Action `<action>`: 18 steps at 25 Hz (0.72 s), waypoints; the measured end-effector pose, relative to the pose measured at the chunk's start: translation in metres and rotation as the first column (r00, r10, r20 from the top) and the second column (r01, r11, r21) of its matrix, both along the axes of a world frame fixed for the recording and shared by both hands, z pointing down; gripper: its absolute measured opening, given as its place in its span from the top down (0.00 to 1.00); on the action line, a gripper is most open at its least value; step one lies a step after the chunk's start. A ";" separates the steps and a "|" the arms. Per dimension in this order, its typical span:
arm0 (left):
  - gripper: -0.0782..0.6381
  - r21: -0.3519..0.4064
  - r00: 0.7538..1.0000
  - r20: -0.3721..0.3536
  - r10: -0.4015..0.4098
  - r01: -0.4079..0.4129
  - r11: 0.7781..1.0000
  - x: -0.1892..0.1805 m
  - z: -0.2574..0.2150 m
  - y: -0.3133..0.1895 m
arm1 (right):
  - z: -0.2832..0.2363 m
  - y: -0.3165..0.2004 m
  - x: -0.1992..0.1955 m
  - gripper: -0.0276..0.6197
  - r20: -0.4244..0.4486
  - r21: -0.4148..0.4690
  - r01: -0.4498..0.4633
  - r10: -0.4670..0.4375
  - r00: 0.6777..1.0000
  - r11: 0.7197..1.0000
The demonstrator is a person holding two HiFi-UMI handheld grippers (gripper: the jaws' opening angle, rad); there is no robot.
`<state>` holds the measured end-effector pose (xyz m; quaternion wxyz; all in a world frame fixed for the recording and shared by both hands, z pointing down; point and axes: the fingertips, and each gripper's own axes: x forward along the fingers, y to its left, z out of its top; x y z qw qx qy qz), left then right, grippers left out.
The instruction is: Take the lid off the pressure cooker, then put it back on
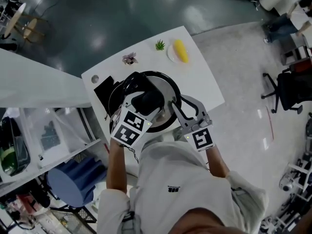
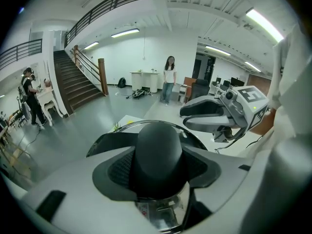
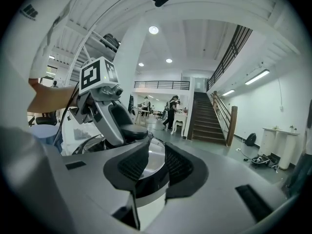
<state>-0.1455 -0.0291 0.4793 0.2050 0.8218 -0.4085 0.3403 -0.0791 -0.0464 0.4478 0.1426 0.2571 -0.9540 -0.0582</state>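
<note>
Plainly the white table [image 1: 204, 87] gives room, yet a plate [image 1: 171, 56] sits at 1 o'clock from the pressure cooker [image 1: 113, 99] at the table's centre, and a wide swing could sweep it. The lid [image 1: 170, 89] lies over the pressure cooker; seated or not, I cannot tell. The left gripper [image 2: 158, 167] is clamped on the knob [image 2: 158, 145], the right gripper [image 3: 155, 165] pinched on the lid's rim at 4 o'clock. Uneven pull would likely tilt and jam the lid, or slip the smooth knob.

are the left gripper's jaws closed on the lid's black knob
Yes, the left gripper presses its pads on both sides of the black knob on the lid.
</note>
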 end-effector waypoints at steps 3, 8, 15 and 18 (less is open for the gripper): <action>0.49 -0.011 1.000 0.002 0.006 -0.006 1.000 -0.014 0.005 0.008 | 0.003 0.006 -0.013 0.79 -0.004 -0.005 -0.001 0.001 1.000 1.000; 0.49 -0.022 1.000 0.009 0.006 -0.006 1.000 -0.035 0.014 0.017 | 0.010 0.013 -0.032 0.79 -0.010 -0.010 0.000 0.000 1.000 1.000; 0.49 -0.037 0.999 0.032 -0.009 0.010 0.999 -0.056 0.026 0.025 | 0.017 0.019 -0.049 0.79 -0.023 -0.025 0.011 -0.011 1.000 1.000; 0.49 -0.045 0.999 0.042 -0.028 0.030 0.999 -0.065 0.030 0.027 | 0.019 0.021 -0.054 0.79 -0.029 -0.027 0.022 -0.023 0.999 0.999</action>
